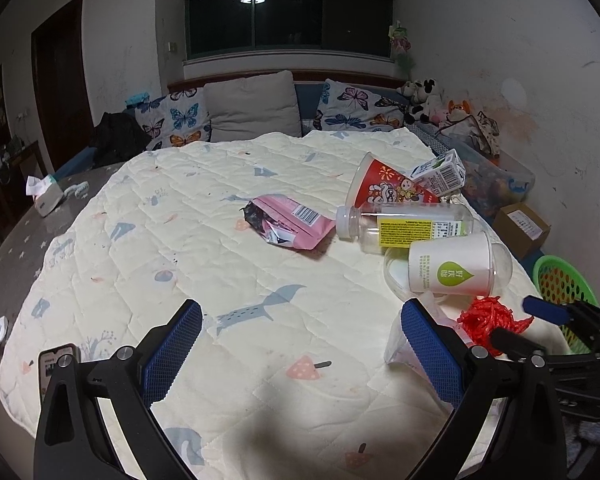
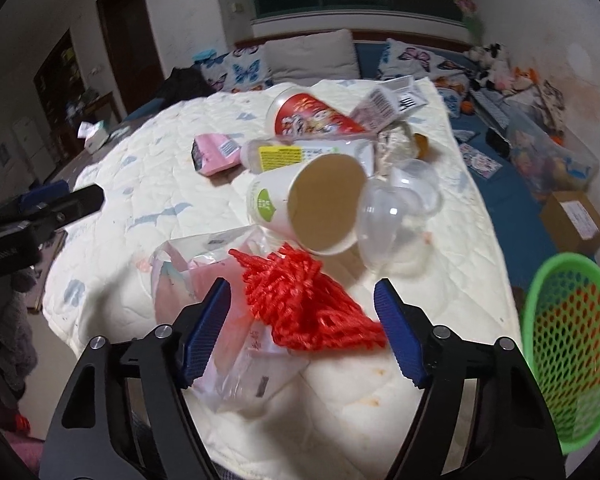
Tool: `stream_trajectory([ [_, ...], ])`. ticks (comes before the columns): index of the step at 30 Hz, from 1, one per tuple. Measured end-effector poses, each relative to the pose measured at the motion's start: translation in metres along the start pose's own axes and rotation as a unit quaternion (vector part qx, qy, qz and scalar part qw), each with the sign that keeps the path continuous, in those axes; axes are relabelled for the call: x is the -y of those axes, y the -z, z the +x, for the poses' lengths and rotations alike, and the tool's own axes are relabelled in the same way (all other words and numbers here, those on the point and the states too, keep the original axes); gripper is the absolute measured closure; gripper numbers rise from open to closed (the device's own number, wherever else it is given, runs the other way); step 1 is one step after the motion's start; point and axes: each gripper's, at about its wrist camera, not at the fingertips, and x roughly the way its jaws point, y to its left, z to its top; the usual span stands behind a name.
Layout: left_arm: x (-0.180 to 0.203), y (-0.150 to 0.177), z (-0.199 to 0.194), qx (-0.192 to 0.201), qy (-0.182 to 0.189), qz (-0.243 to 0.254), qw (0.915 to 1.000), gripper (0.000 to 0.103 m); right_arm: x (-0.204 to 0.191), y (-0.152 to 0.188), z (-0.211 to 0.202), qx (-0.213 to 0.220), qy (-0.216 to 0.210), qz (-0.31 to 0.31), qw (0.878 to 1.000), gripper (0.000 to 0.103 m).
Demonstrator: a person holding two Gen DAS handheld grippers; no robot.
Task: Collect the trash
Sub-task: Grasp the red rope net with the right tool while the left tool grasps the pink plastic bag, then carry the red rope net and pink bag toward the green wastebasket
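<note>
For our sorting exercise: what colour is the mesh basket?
Green basket, clearest in the right wrist view.

The green basket (image 2: 568, 344) runs off the right wrist view's edge beside the bed. Behind the white cup (image 2: 300, 204), the bottle (image 2: 300, 154) is half hidden, and the carton (image 2: 392, 102) above it is motion-blurred, its print unreadable.

Left hand-held gripper (image 1: 300, 354): jaws spread wide, lower centre of frame.
Right hand-held gripper (image 2: 302, 328): jaws spread wide, lower centre.
</note>
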Motion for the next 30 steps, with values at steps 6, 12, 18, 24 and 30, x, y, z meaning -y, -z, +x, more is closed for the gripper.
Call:
stream_trajectory([
  [6,0.001,0.002,-0.002,-0.007,0.018,-0.004,0.9998,0.006,0.005,0.002,0.022,-0.031,-0.009,0.005,0.999,0.049],
  [12,0.014,0.008,-0.002,-0.023,0.058,0.001,0.9981,0.006,0.008,0.009,0.009,-0.017,-0.012,0.015,1.000,0.056],
  [18,0.037,0.017,0.003,-0.046,0.101,0.016,0.9937,0.007,0.020,0.014,-0.014,0.003,-0.008,0.038,0.999,0.056],
  [24,0.056,0.027,0.021,-0.081,0.123,0.020,0.9889,0.018,0.036,0.022,-0.039,0.026,0.014,0.062,0.998,0.056],
  [30,0.058,0.036,0.046,-0.133,0.150,-0.013,0.9797,0.037,0.058,0.032,-0.055,0.038,0.043,0.084,0.995,0.056],
])
